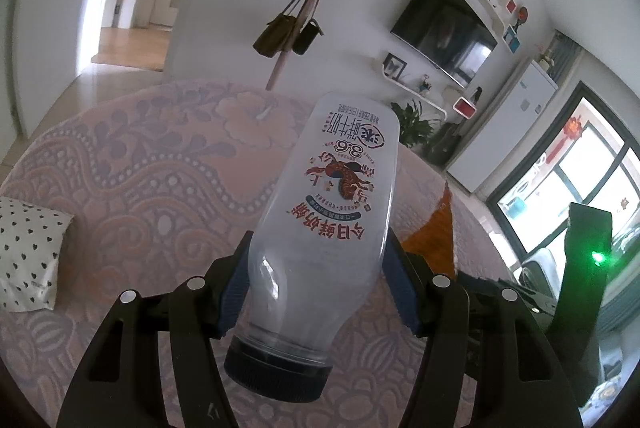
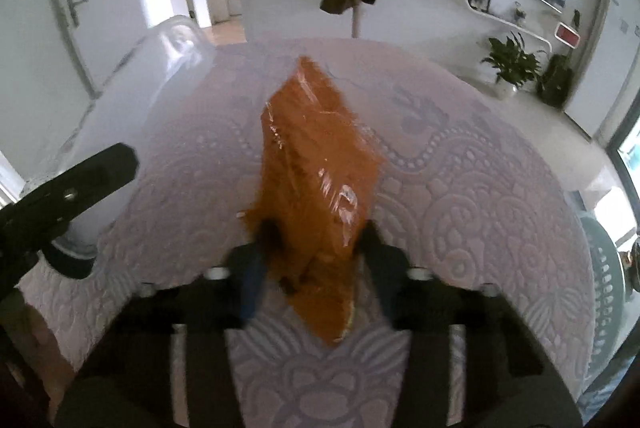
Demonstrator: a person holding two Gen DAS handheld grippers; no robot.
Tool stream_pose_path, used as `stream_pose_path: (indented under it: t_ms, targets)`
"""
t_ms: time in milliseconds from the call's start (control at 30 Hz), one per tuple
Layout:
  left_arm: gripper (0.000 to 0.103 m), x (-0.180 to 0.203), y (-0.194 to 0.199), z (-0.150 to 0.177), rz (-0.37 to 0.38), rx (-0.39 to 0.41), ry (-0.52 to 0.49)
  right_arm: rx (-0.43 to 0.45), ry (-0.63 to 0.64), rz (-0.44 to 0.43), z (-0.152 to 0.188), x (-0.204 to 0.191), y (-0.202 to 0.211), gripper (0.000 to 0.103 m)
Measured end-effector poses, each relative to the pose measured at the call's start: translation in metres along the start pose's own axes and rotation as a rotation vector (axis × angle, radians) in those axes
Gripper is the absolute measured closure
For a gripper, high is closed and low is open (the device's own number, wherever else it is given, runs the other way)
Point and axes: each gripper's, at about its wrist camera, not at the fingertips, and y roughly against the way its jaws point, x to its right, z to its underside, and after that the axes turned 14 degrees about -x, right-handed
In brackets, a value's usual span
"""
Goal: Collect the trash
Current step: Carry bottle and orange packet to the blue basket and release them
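Note:
My left gripper (image 1: pixel 318 268) is shut on an empty clear plastic milk bottle (image 1: pixel 332 196) with red print and a dark cap, held cap toward the camera above the bed. The bottle also shows blurred at the left of the right wrist view (image 2: pixel 132 100), with the left gripper's arm (image 2: pixel 68 188) in front of it. My right gripper (image 2: pixel 320 244) is shut on an orange snack wrapper (image 2: pixel 320 156) with shiny film, held upright above the bed. A corner of the wrapper shows in the left wrist view (image 1: pixel 434 224).
A pink patterned bedspread (image 1: pixel 140 156) lies below both grippers. A white heart-dotted bag (image 1: pixel 28 252) lies at its left. A coat stand with bags (image 1: pixel 296 28), a wall TV (image 1: pixel 444 24), a potted plant (image 2: pixel 510 64) and a white fridge (image 1: pixel 508 132) stand beyond.

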Motion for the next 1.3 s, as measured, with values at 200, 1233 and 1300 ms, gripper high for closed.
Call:
stream_pose_path:
  t_ms: [200,1233,1300]
  targets:
    - [0.044,0.011,0.003,0.002,-0.004,0.004,-0.038,0.076,-0.033,-0.073,0.012,0.015,0.022,0.090]
    - [0.044,0.291,-0.122,0.026,0.255,-0.225,-0.354,0.103,-0.607,0.106,0.146,0.331,0.095,0.091]
    - [0.044,0.303,-0.142,0.032,0.256,-0.271,-0.367,0.064,-0.635,0.092,0.153,0.343,0.082,0.091]
